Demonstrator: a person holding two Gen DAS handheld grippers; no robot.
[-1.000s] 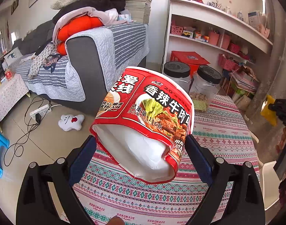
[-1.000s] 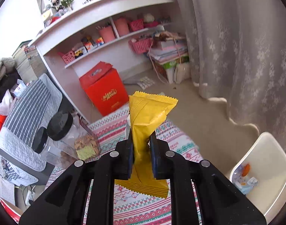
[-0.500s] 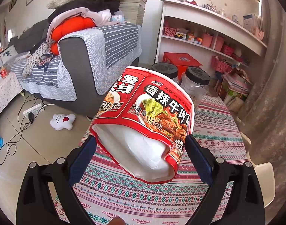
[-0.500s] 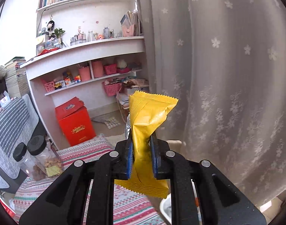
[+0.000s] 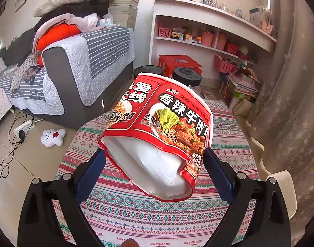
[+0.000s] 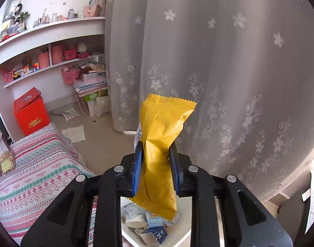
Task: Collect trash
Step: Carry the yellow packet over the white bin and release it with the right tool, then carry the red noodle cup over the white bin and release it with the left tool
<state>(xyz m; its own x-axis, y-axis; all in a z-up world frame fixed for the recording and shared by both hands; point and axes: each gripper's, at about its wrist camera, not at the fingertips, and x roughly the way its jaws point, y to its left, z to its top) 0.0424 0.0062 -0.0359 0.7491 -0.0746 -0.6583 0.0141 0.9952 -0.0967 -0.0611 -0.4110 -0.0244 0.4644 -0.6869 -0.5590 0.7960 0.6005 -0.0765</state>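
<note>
The left tool (image 5: 154, 164) grips a crushed noodle cup (image 5: 157, 135) between its two blue pads. The cup is of thin paper, red and glossy outside with printed letters and a food picture, white and creased inside; its round mouth is pressed into a flat oval and turned toward the camera. It hangs above the surface (image 5: 228, 135), which wears a woven-looking cloth with bands of red, green and white patterns. Behind the cup stand two clear jars with black lids (image 5: 186, 76).

The right tool (image 6: 156, 164) has a yellow wrapper (image 6: 160, 144) between its blue ribbed pads. Its jaws have just been opening and stand narrow — the pads are beside the wrapper, and I cannot tell if they press it. The wrapper is shiny foil, wrinkled, with a saw-tooth edge at top and bottom. It stands upright over a white bin (image 6: 183, 222) that holds small cartons and paper scraps. A grey lace curtain (image 6: 228, 61) with flower embroidery hangs behind.
</note>
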